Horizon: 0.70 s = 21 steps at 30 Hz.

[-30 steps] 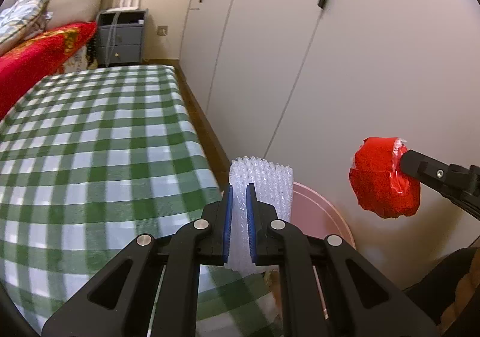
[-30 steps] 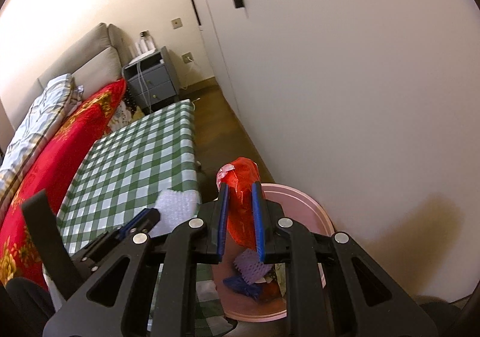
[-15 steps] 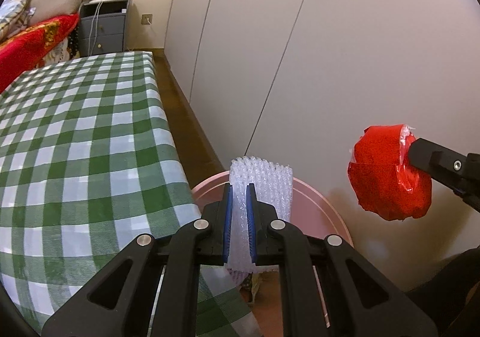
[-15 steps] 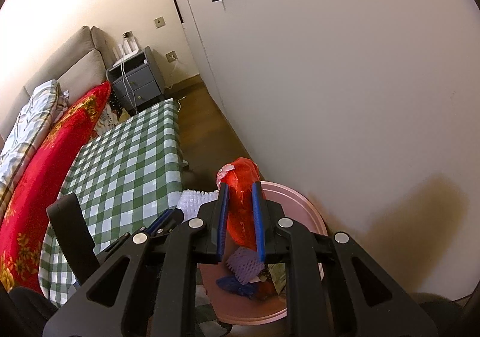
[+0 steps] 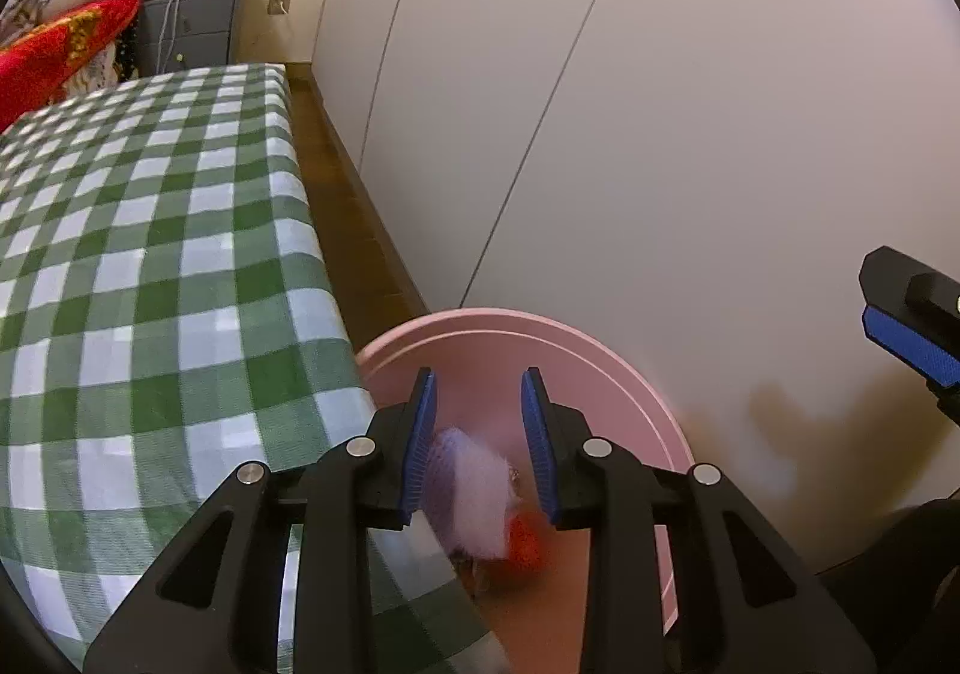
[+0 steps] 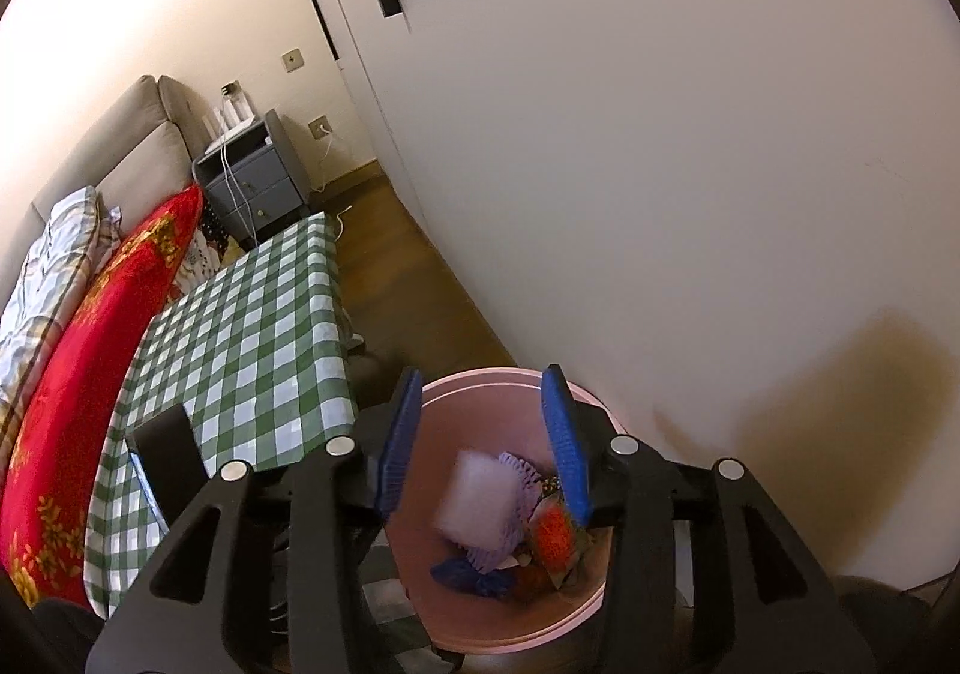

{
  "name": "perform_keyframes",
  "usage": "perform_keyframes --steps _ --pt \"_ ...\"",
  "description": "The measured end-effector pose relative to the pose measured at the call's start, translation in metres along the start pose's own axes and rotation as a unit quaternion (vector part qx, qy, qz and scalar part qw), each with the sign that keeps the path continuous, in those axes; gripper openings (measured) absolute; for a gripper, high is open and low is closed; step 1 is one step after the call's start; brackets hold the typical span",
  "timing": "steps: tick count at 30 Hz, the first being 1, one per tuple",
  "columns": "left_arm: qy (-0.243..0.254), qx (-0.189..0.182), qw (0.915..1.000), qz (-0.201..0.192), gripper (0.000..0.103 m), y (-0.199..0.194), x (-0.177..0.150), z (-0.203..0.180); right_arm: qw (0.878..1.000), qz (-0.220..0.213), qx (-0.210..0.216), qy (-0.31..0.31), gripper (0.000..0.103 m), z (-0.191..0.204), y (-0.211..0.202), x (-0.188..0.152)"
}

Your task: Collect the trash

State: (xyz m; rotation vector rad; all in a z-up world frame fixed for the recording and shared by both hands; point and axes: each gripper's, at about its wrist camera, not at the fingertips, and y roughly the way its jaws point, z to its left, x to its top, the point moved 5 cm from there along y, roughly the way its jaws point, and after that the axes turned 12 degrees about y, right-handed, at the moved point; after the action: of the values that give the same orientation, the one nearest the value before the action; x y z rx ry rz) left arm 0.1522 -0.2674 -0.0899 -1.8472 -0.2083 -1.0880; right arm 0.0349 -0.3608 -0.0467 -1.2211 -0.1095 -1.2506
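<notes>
Left gripper and right gripper — both with jaws spread, gripping nothing — hung above the pink bin. White foam wrap and red wrapper, blurred, lay inside, beside the checked tablecloth.

left claw and right claw, black angular frames, blue ribbed pads, round silver screws

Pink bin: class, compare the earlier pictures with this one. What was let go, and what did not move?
Both tools opened. The left tool released the white foam net, the right tool the red wrapper; both dropped into the pink bin. The bin stayed beside the green checked table.
</notes>
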Motion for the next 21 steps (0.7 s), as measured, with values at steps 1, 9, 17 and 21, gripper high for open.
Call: perform_keyframes --steps 1,9,17,21 --pt "0.002 0.001 1.0000 -0.002 0.030 -0.002 0.001 0.002 1.000 -0.001 0.001 0.004 0.043 -0.001 -0.001 0.001" --pt "0.005 0.017 0.9993 -0.032 0.041 -0.041 0.005 0.013 0.999 -0.028 0.014 -0.009 0.061 0.006 -0.023 0.001" --pt "0.015 0.060 0.9948 -0.080 0.064 -0.122 -0.004 0.026 0.995 -0.072 0.030 -0.064 0.091 0.023 -0.065 -0.011" --pt "0.019 0.094 0.9896 -0.107 0.079 -0.167 -0.006 0.034 0.992 -0.080 0.043 -0.084 0.097 0.029 -0.082 -0.023"
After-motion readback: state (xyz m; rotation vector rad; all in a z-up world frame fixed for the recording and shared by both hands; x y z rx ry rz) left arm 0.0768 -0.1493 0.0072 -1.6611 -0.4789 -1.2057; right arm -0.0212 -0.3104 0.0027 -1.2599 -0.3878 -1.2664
